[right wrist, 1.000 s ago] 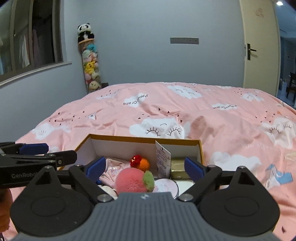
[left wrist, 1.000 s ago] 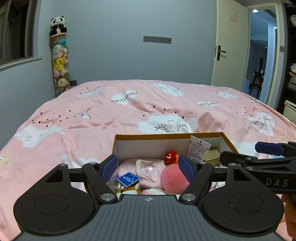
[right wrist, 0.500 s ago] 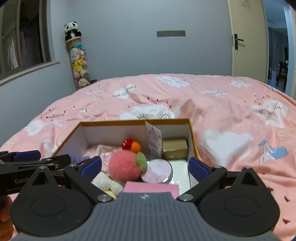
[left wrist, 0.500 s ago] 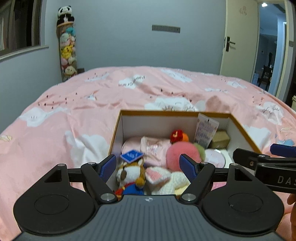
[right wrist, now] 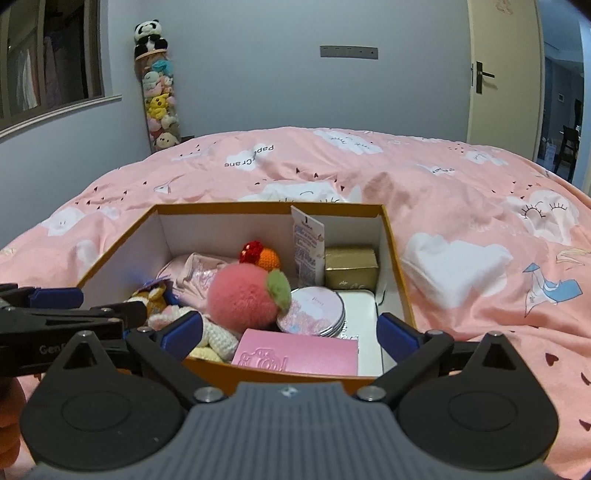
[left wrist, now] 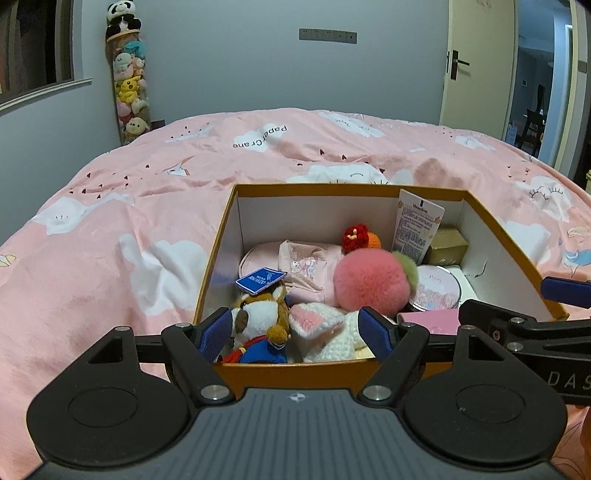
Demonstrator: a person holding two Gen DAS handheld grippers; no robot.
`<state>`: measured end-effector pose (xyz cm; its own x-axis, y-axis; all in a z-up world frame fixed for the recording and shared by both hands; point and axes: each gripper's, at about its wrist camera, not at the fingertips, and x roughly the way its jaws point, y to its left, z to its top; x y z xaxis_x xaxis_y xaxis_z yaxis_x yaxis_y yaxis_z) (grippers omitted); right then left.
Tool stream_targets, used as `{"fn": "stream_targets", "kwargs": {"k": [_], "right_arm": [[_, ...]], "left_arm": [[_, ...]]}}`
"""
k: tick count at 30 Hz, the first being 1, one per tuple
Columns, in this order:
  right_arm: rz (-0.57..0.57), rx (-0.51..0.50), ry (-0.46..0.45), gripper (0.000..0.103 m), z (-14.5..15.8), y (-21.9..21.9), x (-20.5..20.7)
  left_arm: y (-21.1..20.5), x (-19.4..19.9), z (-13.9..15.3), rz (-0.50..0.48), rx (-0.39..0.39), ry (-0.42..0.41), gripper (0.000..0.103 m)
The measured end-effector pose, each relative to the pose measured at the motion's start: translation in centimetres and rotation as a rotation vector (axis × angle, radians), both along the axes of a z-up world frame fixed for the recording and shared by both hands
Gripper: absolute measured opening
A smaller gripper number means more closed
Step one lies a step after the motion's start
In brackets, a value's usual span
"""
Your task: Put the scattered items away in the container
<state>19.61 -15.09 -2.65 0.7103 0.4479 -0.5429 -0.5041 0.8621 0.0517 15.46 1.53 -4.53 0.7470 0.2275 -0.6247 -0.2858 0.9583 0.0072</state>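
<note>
- Pink bedspread point(left wrist: 110, 221) carried the orange box point(left wrist: 218, 254) near its front edge.
- Left gripper point(left wrist: 295, 332) — jaws wide, holding nothing — hovered over the dog plush point(left wrist: 258, 325).
- Right gripper point(right wrist: 291, 332), jaws wide and empty, hung above the pink card point(right wrist: 295, 356) — beside the peach pompom point(right wrist: 240, 295).

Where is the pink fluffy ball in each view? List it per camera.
Left wrist: pink fluffy ball sits right of centre, inside the box.
Right wrist: the ball sits left of centre, beside the round tin.
Shared landmark: the panda toy up by the wall.
</note>
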Motion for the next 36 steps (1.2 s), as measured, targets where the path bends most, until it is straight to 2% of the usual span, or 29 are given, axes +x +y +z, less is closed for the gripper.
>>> {"fn": "stream_targets", "kwargs": {"k": [11,19,36], "right_arm": [[0.005,-0.017,0.012,0.101,-1.0,0.3,0.2],[-0.001,0.011,0.039,0.102,-1.8,0.2,0.6],[-0.006,0.011,0.027,0.102,-2.3,0.3,0.6]], "left_arm": [[0.2,0.3,-0.8,-0.003,-0.005,0.004,0.088],[0.3,0.5,-1.4,-0.001,-0.025,0.0,0.089],[0.2,0.7,-2.1,0.018,-0.016,0.011,0.089]]}}
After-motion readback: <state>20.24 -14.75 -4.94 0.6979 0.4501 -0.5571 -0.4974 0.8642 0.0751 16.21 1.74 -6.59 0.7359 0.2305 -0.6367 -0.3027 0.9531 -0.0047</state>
